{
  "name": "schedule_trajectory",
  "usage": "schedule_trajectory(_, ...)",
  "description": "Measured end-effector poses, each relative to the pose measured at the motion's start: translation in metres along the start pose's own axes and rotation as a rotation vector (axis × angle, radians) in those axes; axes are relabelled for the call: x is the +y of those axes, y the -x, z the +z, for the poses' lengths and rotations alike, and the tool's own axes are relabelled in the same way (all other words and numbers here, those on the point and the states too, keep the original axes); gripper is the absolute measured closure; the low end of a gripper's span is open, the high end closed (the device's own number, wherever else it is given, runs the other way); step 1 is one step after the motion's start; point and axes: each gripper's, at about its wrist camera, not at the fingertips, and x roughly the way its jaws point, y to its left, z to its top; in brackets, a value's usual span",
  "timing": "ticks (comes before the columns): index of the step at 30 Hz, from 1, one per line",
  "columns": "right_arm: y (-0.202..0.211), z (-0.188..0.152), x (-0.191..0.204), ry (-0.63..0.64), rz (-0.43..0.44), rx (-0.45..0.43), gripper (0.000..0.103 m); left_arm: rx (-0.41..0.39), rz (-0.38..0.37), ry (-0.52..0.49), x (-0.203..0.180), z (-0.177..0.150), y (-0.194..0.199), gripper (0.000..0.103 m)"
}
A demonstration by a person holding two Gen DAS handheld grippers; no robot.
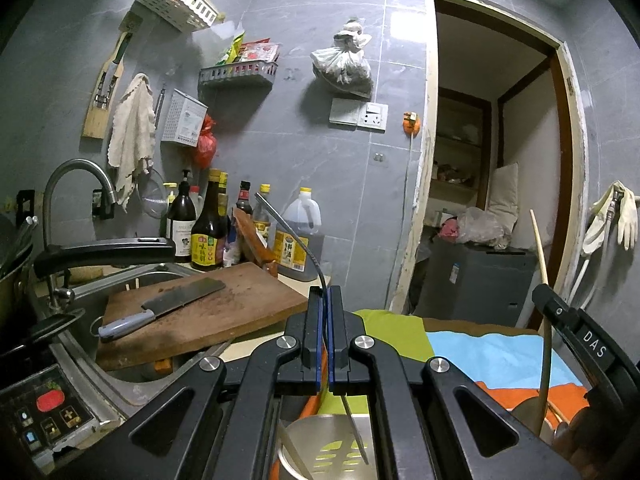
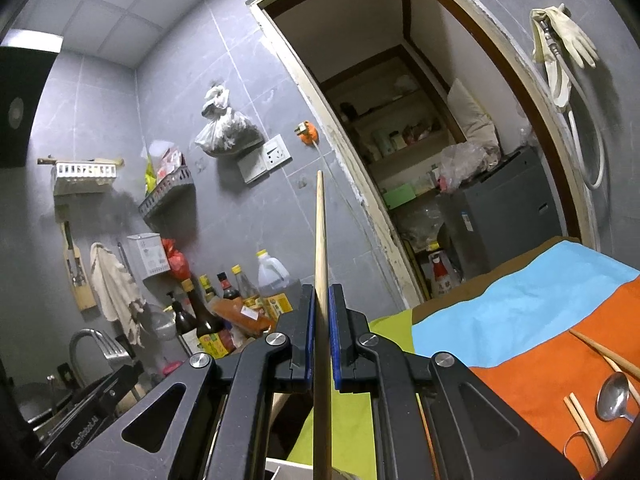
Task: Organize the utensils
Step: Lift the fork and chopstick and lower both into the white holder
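I am pinching a slotted metal spatula (image 1: pixel 285 227) in my left gripper (image 1: pixel 325 300) and a wooden stick (image 2: pixel 321 264) in my right gripper (image 2: pixel 321 300), both upright over the steel cup (image 1: pixel 320 444), so lowering and releasing likely comes next.

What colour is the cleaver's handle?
Pale blue-grey; the cleaver handle shows best in the left wrist view.
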Motion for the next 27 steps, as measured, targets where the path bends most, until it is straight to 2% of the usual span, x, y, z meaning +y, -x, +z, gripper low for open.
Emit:
schedule_trajectory(7,0.004,-0.004,0.005,0.064,0.01,0.009,0.098,0.002,-0.005,-0.057,-0.007,-0.009,0.0,0.103)
schedule_trajectory(14,0.013,-0.009,0.009,0.189,0.04,0.059,0.096,0.033,-0.062,-0.084,-0.011,-0.02,0.001,0.103)
schedule_trajectory(20,0.023,-0.004,0.01,0.257,0.085,0.096,0.095,0.092,-0.151,-0.085,-0.011,-0.025,0.004,0.103)
schedule_trajectory(27,0.028,0.0,0.013,0.282,0.128,0.105,0.095,0.159,-0.174,-0.052,-0.008,-0.028,0.004,0.101)
